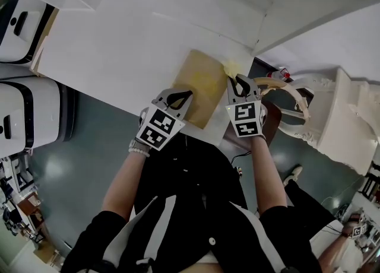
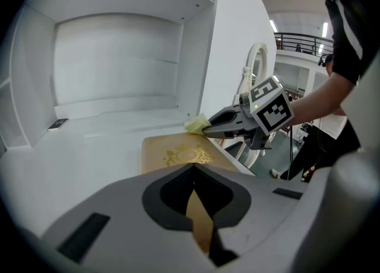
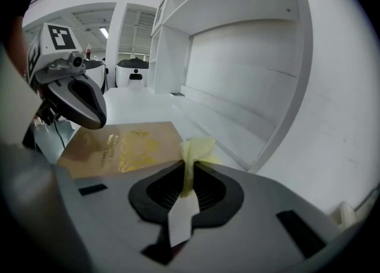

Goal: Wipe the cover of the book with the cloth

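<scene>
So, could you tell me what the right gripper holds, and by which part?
The right gripper pinches a pale yellow cloth by a bunched fold; the rest pokes out past the tips, beside the tan hardcover book.
</scene>
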A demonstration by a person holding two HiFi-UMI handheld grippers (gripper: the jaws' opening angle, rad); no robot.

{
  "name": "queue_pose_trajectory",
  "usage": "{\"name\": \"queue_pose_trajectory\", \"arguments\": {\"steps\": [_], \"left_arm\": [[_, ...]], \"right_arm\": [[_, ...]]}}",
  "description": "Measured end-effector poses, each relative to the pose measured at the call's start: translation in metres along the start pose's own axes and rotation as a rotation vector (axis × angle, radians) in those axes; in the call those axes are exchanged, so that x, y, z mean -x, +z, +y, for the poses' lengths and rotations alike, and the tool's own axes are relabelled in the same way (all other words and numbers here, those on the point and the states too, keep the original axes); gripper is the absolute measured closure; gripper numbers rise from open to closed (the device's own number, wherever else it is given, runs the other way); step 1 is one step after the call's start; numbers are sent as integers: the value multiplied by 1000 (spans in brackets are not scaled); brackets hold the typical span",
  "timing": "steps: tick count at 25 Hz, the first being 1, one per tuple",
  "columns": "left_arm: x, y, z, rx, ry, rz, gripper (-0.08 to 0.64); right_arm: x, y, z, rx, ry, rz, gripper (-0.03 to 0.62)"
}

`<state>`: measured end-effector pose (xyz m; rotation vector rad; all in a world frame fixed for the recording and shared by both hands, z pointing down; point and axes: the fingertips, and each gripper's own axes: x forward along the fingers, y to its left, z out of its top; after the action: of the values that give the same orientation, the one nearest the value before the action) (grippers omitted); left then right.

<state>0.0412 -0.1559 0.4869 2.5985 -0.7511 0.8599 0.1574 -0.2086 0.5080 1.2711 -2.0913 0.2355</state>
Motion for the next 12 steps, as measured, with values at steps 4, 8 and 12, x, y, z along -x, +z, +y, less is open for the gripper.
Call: {"name": "queue_pose_trajectory", "arguments": {"steps": [4,8,12], "left_arm": [[-6,-8,0,-6,-21,19,560],[-9,-14,1,-20,-29,47,561],[-9,-16,2,-37,-36,53,561]], "right_arm": [[-1,-1,3,5,-7,16,554],[1,-1,6,14,-12,28,554],[4,-3,13,17,-14,38,554]]}}
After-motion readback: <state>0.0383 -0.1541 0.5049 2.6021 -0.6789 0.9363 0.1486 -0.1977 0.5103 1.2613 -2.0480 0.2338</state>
